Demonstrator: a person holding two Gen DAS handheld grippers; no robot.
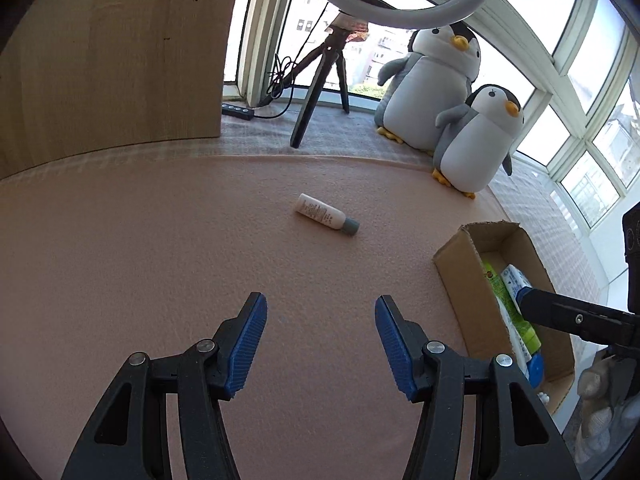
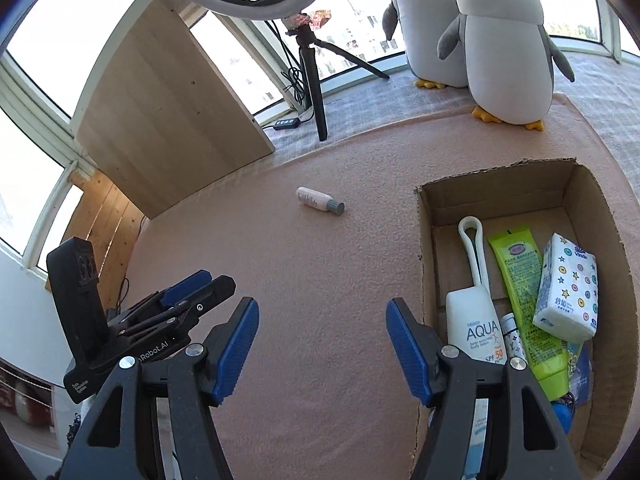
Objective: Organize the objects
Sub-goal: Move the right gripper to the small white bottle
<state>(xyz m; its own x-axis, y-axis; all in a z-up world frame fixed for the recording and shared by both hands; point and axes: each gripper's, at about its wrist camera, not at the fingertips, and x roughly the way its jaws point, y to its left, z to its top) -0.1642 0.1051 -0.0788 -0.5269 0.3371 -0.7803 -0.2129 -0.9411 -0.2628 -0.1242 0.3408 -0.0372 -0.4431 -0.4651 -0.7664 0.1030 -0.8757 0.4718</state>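
**One bottle left outside the box**

Left gripper [image 1: 320,344] and right gripper [image 2: 322,350]: jaws apart, both empty. Small bottle [image 1: 326,214] lies on its side mid-mat, nearer the mat's [image 1: 160,260] far edge. Cardboard box [image 2: 500,184] sits at the right edge, already holding tubes and a tissue pack. Step, judged: reaching for the bottle. Next: straddle its body, close, carry to the box.

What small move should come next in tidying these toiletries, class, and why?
Probably move the left claw forward to the small bottle. It lies alone on the pink mat, while the other toiletries already sit in the cardboard box. Both claws are open and hold nothing, and the bottle lies straight ahead.
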